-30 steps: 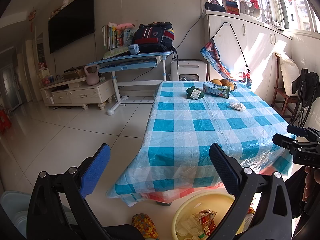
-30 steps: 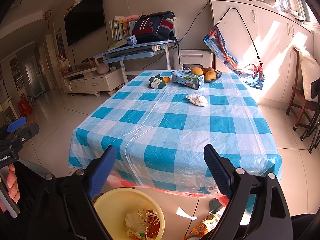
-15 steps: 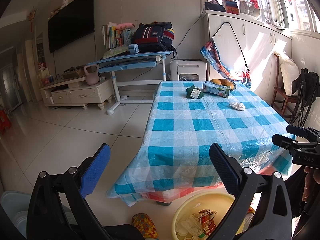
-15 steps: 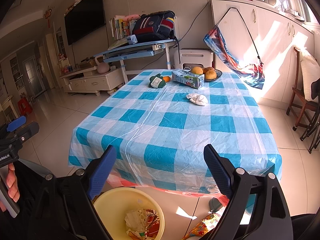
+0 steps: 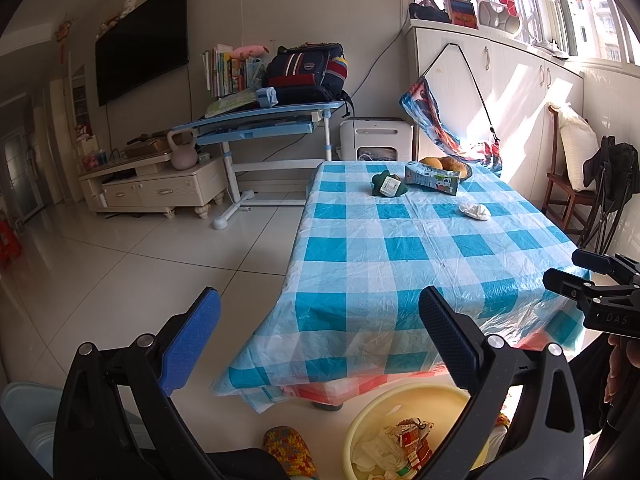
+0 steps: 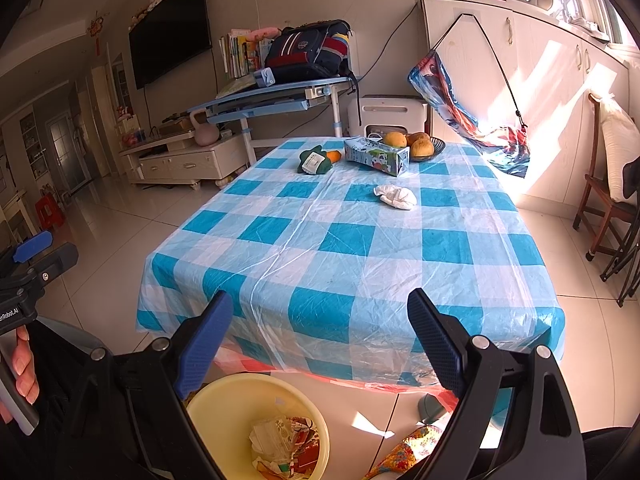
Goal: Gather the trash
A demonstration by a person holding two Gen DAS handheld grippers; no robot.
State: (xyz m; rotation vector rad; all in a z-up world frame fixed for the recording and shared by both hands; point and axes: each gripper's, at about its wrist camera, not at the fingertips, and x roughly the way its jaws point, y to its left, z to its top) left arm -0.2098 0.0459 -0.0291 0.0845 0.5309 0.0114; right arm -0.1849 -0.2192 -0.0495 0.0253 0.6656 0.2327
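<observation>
A crumpled white tissue (image 6: 395,197) (image 5: 475,211) lies on the blue-checked tablecloth (image 6: 340,248) (image 5: 400,264), toward the far side. A yellow basin (image 6: 224,404) (image 5: 380,404) holding wrappers and paper stands on the floor at the table's near end. My right gripper (image 6: 320,320) is open and empty, held above the basin and well short of the tissue. My left gripper (image 5: 320,320) is open and empty too, off the table's near left corner. Each gripper shows at the edge of the other's view.
At the table's far end are a green pouch (image 6: 315,161), a milk carton (image 6: 376,156) and a fruit bowl (image 6: 424,147). A wooden chair (image 6: 604,192) stands to the right. A blue desk (image 6: 276,98) and TV cabinet (image 6: 184,162) stand beyond. Patterned slippers (image 5: 286,450) are by the basin.
</observation>
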